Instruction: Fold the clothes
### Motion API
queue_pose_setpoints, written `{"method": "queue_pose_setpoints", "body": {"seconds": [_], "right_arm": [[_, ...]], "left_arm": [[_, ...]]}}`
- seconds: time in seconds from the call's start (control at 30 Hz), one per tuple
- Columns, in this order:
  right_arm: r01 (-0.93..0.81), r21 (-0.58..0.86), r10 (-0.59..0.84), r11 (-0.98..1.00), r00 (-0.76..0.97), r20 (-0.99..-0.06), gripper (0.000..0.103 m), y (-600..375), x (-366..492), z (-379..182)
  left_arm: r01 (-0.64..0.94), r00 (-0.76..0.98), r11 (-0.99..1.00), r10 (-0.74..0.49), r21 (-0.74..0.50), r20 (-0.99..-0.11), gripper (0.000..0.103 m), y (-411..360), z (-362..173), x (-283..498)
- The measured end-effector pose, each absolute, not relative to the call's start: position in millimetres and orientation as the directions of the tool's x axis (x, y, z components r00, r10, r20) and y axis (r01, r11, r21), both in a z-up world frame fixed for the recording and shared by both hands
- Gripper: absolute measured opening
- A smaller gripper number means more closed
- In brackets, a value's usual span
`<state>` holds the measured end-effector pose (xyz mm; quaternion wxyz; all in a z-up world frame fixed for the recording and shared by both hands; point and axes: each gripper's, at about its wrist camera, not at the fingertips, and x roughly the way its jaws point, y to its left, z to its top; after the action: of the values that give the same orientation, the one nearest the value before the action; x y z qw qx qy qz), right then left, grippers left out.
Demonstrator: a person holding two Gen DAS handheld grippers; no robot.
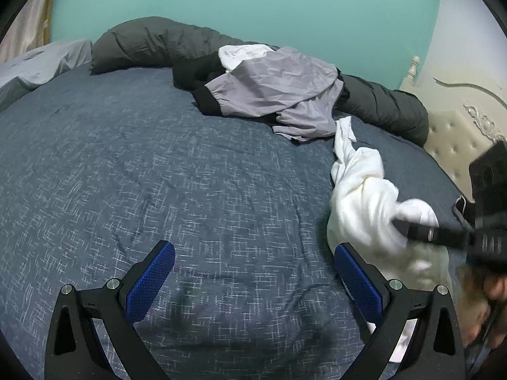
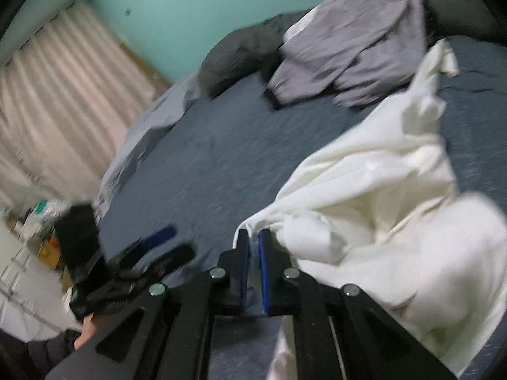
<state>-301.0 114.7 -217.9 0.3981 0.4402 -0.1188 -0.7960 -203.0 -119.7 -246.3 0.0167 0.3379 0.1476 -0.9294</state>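
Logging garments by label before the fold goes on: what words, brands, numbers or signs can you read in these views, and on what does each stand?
No text can be read in either view.
White garment at the back: faint grey marks, too small to read.
Wall: two small dark marks, too blurred to read.
White garment pinched by the right gripper: no label shows.
Grey garment: no label shows.

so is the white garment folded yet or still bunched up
Bunched: the white garment lies crumpled in loose lumps on the bed, one edge pinched in the right gripper.
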Motion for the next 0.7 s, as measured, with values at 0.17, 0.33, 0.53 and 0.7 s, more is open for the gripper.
{"method": "queue_pose_setpoints", "body": {"seconds": [0.17,0.33,0.53,0.7], "right_arm": [[0.519,0.542,-0.725,-0.661,-0.256,-0.639,0.009,112.4,-288.2,-231.4],[0.466,0.522,-0.688,-0.715,-0.333,-0.645,0.028,142.8,-269.8,-223.4],[0.392,0.426,-0.578,-0.816,-0.513,-0.635,0.042,199.0,-261.0,-200.1],[0.244,0.377,-0.448,-0.893,-0.562,-0.696,0.061,234.3,-286.3,-210.6]], "left_arm": [[0.140,-0.768,-0.953,0.065,-0.267,-0.637,0.103,-122.7,-247.4,-203.1],[0.131,-0.764,-0.954,0.077,-0.271,-0.640,0.103,-119.8,-246.8,-204.8],[0.123,-0.759,-0.957,0.080,-0.263,-0.646,0.103,-116.3,-248.0,-205.2],[0.127,-0.759,-0.957,0.075,-0.260,-0.646,0.103,-115.9,-248.8,-205.0]]}}
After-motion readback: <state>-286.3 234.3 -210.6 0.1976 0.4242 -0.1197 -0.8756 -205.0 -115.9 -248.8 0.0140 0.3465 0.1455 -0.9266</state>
